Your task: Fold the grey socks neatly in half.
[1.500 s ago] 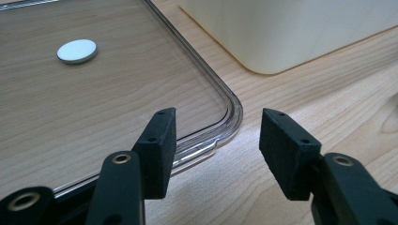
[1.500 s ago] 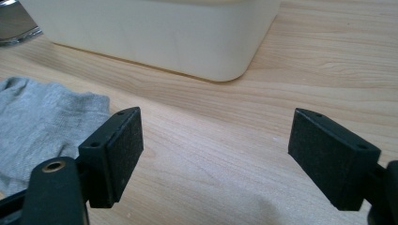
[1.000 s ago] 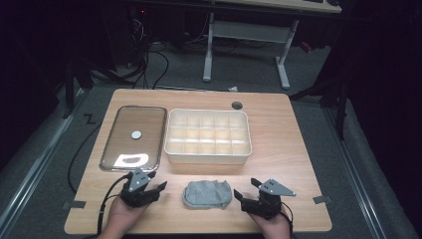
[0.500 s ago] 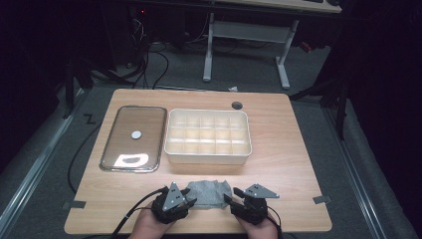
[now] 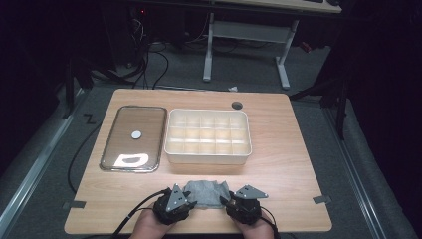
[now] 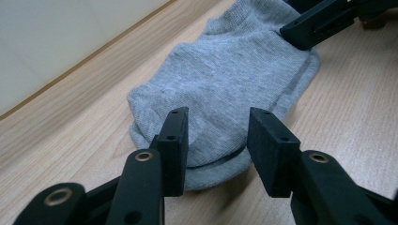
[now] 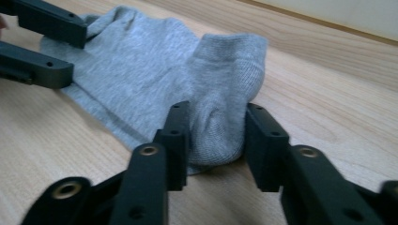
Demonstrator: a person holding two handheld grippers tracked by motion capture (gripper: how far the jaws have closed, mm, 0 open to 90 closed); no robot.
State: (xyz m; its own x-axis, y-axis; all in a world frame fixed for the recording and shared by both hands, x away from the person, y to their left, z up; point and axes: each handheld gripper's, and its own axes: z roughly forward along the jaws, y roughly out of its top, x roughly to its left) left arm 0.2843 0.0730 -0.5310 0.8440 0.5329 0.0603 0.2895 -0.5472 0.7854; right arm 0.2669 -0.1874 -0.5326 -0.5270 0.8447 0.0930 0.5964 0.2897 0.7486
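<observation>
A grey sock (image 5: 206,193) lies flat near the table's front edge, between my two grippers. My left gripper (image 5: 190,200) is at its left end. In the left gripper view the jaws (image 6: 217,126) have just been closing and straddle the sock's (image 6: 225,79) rounded end, with the fabric flat between them and a gap at the pads. My right gripper (image 5: 225,200) is at the right end. Its jaws (image 7: 216,122) have just been closing and pinch a raised fold of the sock (image 7: 141,70). Each gripper view shows the other gripper's jaws at the sock's far end.
A cream box (image 5: 208,155) with several compartments stands behind the sock. To the box's left lies a glass lid (image 5: 144,124) with a metal rim and a small knob. A round cable hole (image 5: 237,105) sits at the table's back edge. The person's hands are at the front edge.
Both grippers have moved inward from either side to the sock's two ends. Their jaws have narrowed around the fabric, and the right pair has gone on closing.
</observation>
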